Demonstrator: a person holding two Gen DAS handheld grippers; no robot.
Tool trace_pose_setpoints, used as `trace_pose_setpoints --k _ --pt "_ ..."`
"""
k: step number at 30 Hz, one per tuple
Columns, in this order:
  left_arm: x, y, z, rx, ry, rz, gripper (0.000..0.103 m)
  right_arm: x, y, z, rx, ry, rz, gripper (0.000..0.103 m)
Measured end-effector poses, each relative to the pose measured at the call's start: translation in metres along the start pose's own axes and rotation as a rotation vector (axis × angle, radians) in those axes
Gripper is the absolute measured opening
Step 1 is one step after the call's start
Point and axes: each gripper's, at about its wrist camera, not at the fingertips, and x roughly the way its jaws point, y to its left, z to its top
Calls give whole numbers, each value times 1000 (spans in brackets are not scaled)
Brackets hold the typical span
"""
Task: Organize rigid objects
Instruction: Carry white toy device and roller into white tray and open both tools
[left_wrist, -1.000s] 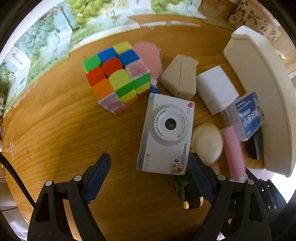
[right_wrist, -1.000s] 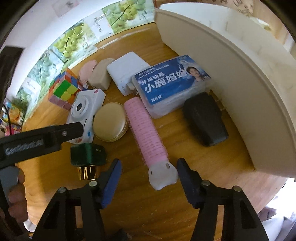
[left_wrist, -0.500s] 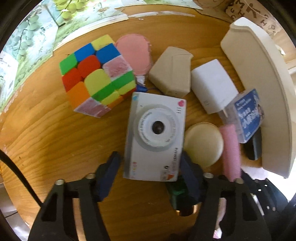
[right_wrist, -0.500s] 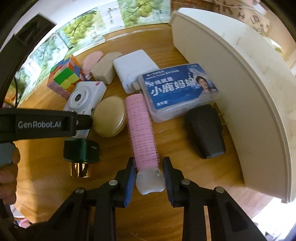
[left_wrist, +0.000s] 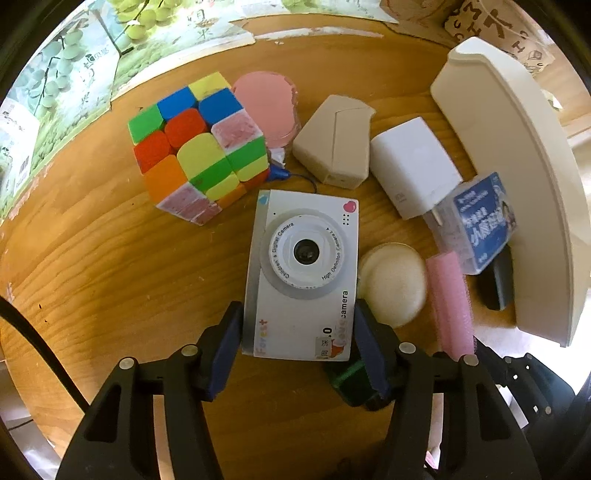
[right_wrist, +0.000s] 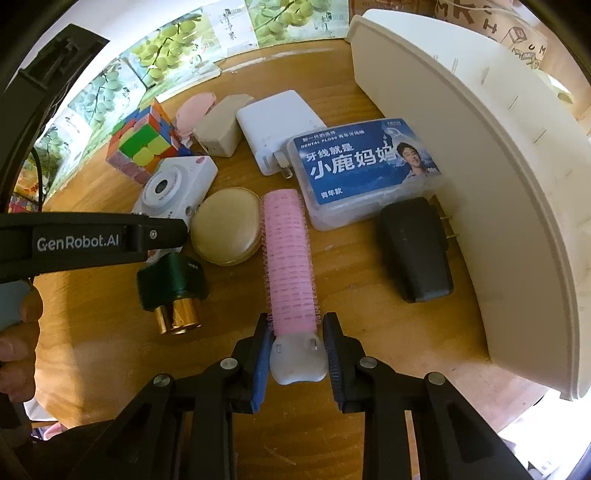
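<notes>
Round wooden table (left_wrist: 110, 280) with grape-print boxes along the back edge. The left gripper (left_wrist: 299, 332) is now snug on the short near end of the toy camera (left_wrist: 303, 269), which lies just right of the puzzle cube (left_wrist: 195, 147); a second ago those jaws were wide and short of it. The camera looks like light, hard, smooth plastic, so flat sides are the spot, not the lens. The right gripper (right_wrist: 295, 354) has narrowed onto the white cap of the pink hair roller (right_wrist: 290, 258), right of the camera. The roller is bristly and light.
</notes>
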Motion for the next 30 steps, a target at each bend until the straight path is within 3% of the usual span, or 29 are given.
trace_pose_setpoints --k 15,30 --pt "-55 -4 -18 -11 -115 -31 61 -57 13 12 -108 -83 20 27" --pt "-119 -53 -22 -44 -289 -14 61 -124 -8 16 -232 -195 45 27"
